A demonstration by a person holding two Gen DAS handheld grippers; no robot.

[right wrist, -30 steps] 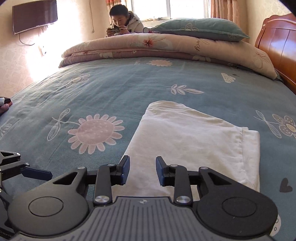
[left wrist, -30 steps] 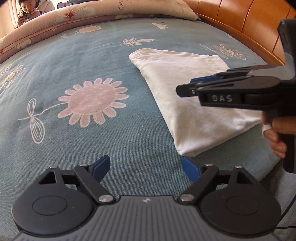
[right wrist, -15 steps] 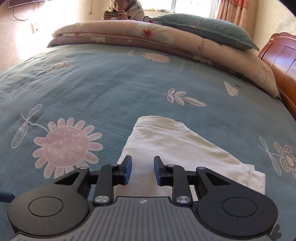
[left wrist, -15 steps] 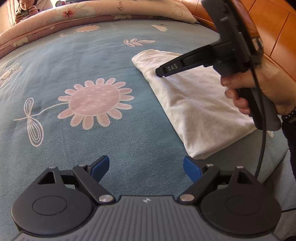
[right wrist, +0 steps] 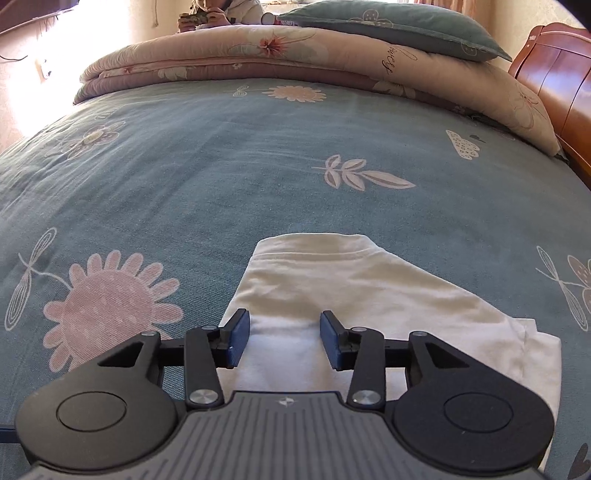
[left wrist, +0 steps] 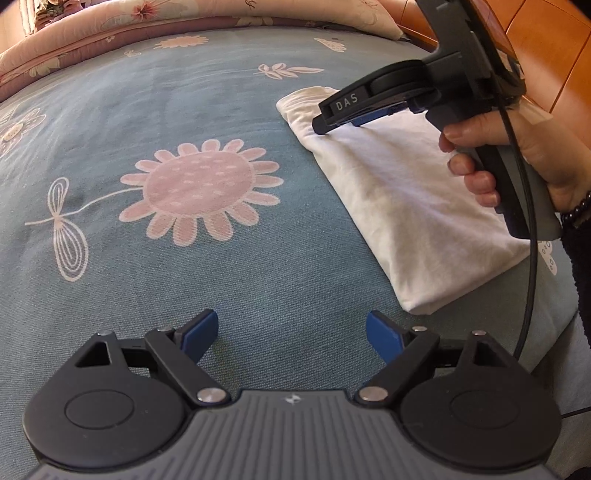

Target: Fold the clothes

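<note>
A folded white garment [left wrist: 413, 199] [right wrist: 354, 291] lies flat on the blue flowered bedspread [left wrist: 207, 266]. My right gripper [right wrist: 283, 338] hangs over the garment near its far end, jaws opening, nothing between the pads. In the left wrist view the right gripper [left wrist: 334, 120] shows from the side, held by a hand [left wrist: 495, 147], its tips low over the cloth's far left corner. My left gripper [left wrist: 291, 334] stands wide open above bare bedspread, to the left of the garment's near corner, holding nothing.
A rolled floral quilt [right wrist: 295, 48] and a teal pillow [right wrist: 388, 26] lie along the far side of the bed. A wooden headboard [right wrist: 554, 81] stands on the right. A person [right wrist: 218, 14] sits behind the quilt. A black cable [left wrist: 532, 221] hangs from the right gripper.
My right gripper has travelled along the garment toward its far end and its jaws have spread wider. The left gripper has stayed in place, still open.
</note>
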